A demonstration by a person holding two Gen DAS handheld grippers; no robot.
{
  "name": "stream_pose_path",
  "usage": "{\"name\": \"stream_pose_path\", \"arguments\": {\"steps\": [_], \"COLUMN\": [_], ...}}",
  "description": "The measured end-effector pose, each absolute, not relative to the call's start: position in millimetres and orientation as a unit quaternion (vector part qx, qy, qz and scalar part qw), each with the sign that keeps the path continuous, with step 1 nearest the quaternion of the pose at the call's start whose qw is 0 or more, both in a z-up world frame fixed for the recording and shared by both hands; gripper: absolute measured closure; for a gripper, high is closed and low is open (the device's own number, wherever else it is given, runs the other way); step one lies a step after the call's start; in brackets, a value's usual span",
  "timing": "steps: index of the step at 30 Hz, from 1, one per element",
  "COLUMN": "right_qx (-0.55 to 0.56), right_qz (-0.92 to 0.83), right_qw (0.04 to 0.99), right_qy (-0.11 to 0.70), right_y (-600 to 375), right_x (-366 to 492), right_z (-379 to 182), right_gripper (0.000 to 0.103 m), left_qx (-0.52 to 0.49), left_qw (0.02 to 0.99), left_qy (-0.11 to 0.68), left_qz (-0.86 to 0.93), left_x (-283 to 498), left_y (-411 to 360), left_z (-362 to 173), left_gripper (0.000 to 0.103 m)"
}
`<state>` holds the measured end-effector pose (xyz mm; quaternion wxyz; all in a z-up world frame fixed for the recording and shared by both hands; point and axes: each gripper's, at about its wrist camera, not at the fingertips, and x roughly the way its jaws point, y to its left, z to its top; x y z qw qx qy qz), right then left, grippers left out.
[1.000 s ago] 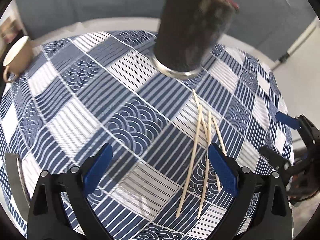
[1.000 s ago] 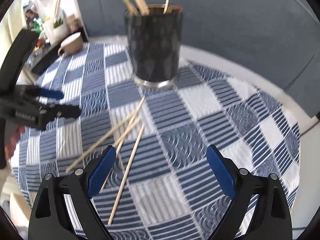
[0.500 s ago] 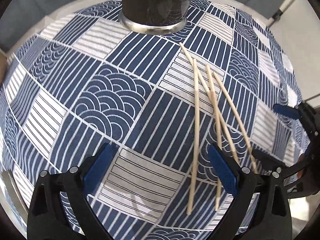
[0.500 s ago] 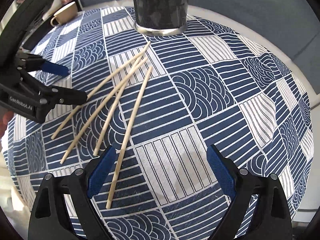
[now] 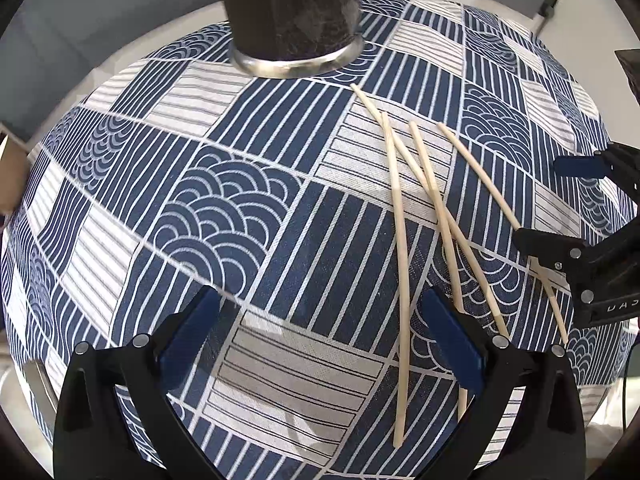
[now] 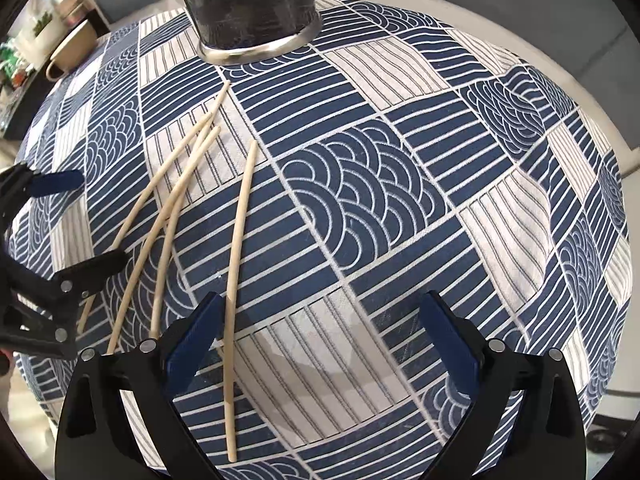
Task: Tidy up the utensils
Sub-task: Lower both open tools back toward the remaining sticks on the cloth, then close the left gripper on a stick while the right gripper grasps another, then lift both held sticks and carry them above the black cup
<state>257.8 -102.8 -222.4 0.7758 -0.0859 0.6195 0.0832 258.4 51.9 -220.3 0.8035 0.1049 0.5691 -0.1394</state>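
Observation:
Several pale wooden chopsticks (image 5: 402, 264) lie loose and partly crossed on the blue and white patterned tablecloth (image 5: 224, 216); they also show in the right wrist view (image 6: 238, 240). A dark utensil holder with a metal base (image 5: 294, 20) stands behind them, also in the right wrist view (image 6: 252, 8). My left gripper (image 5: 320, 344) is open and empty, low over the cloth, left of the chopsticks. My right gripper (image 6: 320, 344) is open and empty, with one chopstick just inside its left finger (image 6: 192, 336). Each gripper shows at the edge of the other's view.
A cream mug (image 6: 74, 52) sits at the far left edge of the table, with shelf clutter behind it. The round table's white rim (image 6: 560, 80) curves along the right. A grey wall stands behind the holder.
Both grippers have dropped lower and moved closer to the chopsticks; the holder has slid up out of the top of both views. Both stay open.

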Motion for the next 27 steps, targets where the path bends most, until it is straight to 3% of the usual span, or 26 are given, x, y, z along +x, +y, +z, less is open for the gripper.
{"name": "stream_pose_path", "arguments": {"steps": [2,4,5,7,9,11,12,27], "right_qx": [-0.092,-0.098,-0.099,-0.104,-0.113,-0.103,-0.098,0.038], "right_qz": [0.092,0.099,0.102,0.102,0.086,0.078,0.069,0.035], "right_qw": [0.776,0.777,0.776,0.774,0.773,0.774,0.776,0.805], "right_qy": [0.617,0.614,0.614,0.616,0.618,0.62,0.62,0.592], "right_y": [-102,-100,-102,-107,-117,-130,-136,-237], "right_x": [259,259,259,261,264,267,269,282], "right_z": [-220,-214,-212,-208,-208,-207,-207,-169], "right_gripper": [0.023,0.052,0.06,0.098,0.098,0.098,0.098,0.098], "left_qx": [0.099,0.096,0.097,0.097,0.085,0.063,0.053,-0.029], "left_qw": [0.805,0.805,0.805,0.801,0.803,0.801,0.798,0.798], "left_qy": [0.571,0.571,0.571,0.576,0.578,0.586,0.591,0.6], "left_qz": [-0.13,-0.128,-0.129,-0.129,-0.117,-0.103,-0.103,-0.038], "left_x": [252,248,246,242,243,243,243,210], "left_y": [58,60,63,71,88,109,116,173], "left_z": [-221,-220,-220,-215,-207,-204,-204,-178], "left_gripper": [0.004,0.005,0.008,0.021,0.06,0.09,0.096,0.098]}}
